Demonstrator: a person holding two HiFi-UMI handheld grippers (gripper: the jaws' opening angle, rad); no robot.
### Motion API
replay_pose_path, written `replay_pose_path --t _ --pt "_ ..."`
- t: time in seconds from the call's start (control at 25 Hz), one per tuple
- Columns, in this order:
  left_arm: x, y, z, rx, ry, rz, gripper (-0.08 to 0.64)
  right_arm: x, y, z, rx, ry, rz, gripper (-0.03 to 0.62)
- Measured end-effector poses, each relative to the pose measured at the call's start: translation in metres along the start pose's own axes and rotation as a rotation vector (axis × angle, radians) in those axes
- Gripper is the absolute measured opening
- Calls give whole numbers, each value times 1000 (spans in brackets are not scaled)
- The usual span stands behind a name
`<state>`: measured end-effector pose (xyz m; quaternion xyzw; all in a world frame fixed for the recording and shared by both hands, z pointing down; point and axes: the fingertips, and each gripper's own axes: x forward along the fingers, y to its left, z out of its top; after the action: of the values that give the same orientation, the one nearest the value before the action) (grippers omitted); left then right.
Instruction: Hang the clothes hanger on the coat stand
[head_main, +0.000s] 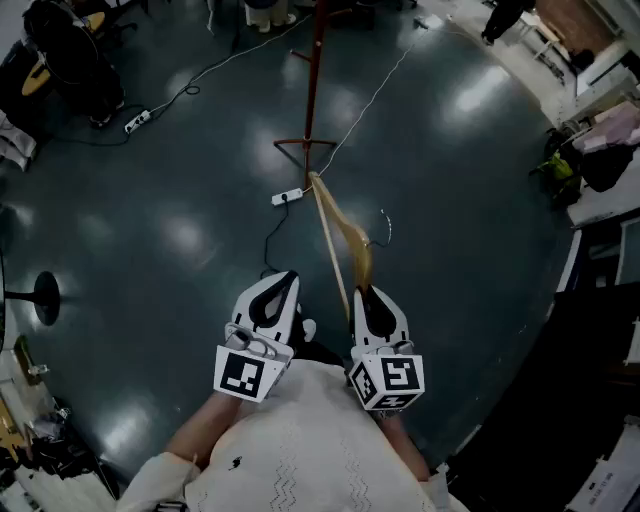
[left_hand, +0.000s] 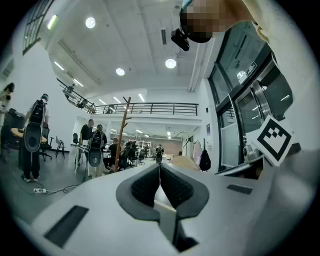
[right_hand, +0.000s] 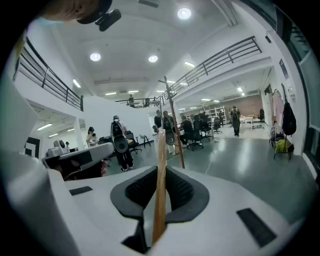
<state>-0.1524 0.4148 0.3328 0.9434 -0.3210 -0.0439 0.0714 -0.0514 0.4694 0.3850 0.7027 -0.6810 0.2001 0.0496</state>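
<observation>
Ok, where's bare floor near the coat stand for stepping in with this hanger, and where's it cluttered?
Bare floor lies right of the coat stand, between the white cable and the cluttered desks, and left of the power strip toward the round black base. Crowded: cords and the strip straight ahead at the stand's foot.

No legible text, labels or numbers

Head view looking steeply down from above onto the dark floor (head_main: 150, 250), both gripper views sitting close behind their own jaws, facing outward low over that floor, all three taking in the coat stand (head_main: 313, 70).
</observation>
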Motion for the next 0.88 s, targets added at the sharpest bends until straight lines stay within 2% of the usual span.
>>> replay_pose_path --t 0.4,0.88 --pt "24 -3 4 27 -5 10 12 10 -17 29 -12 -59 7 67" --pt "69 34 0 15 -12 25 12 65 -37 49 -28 -54 0 67"
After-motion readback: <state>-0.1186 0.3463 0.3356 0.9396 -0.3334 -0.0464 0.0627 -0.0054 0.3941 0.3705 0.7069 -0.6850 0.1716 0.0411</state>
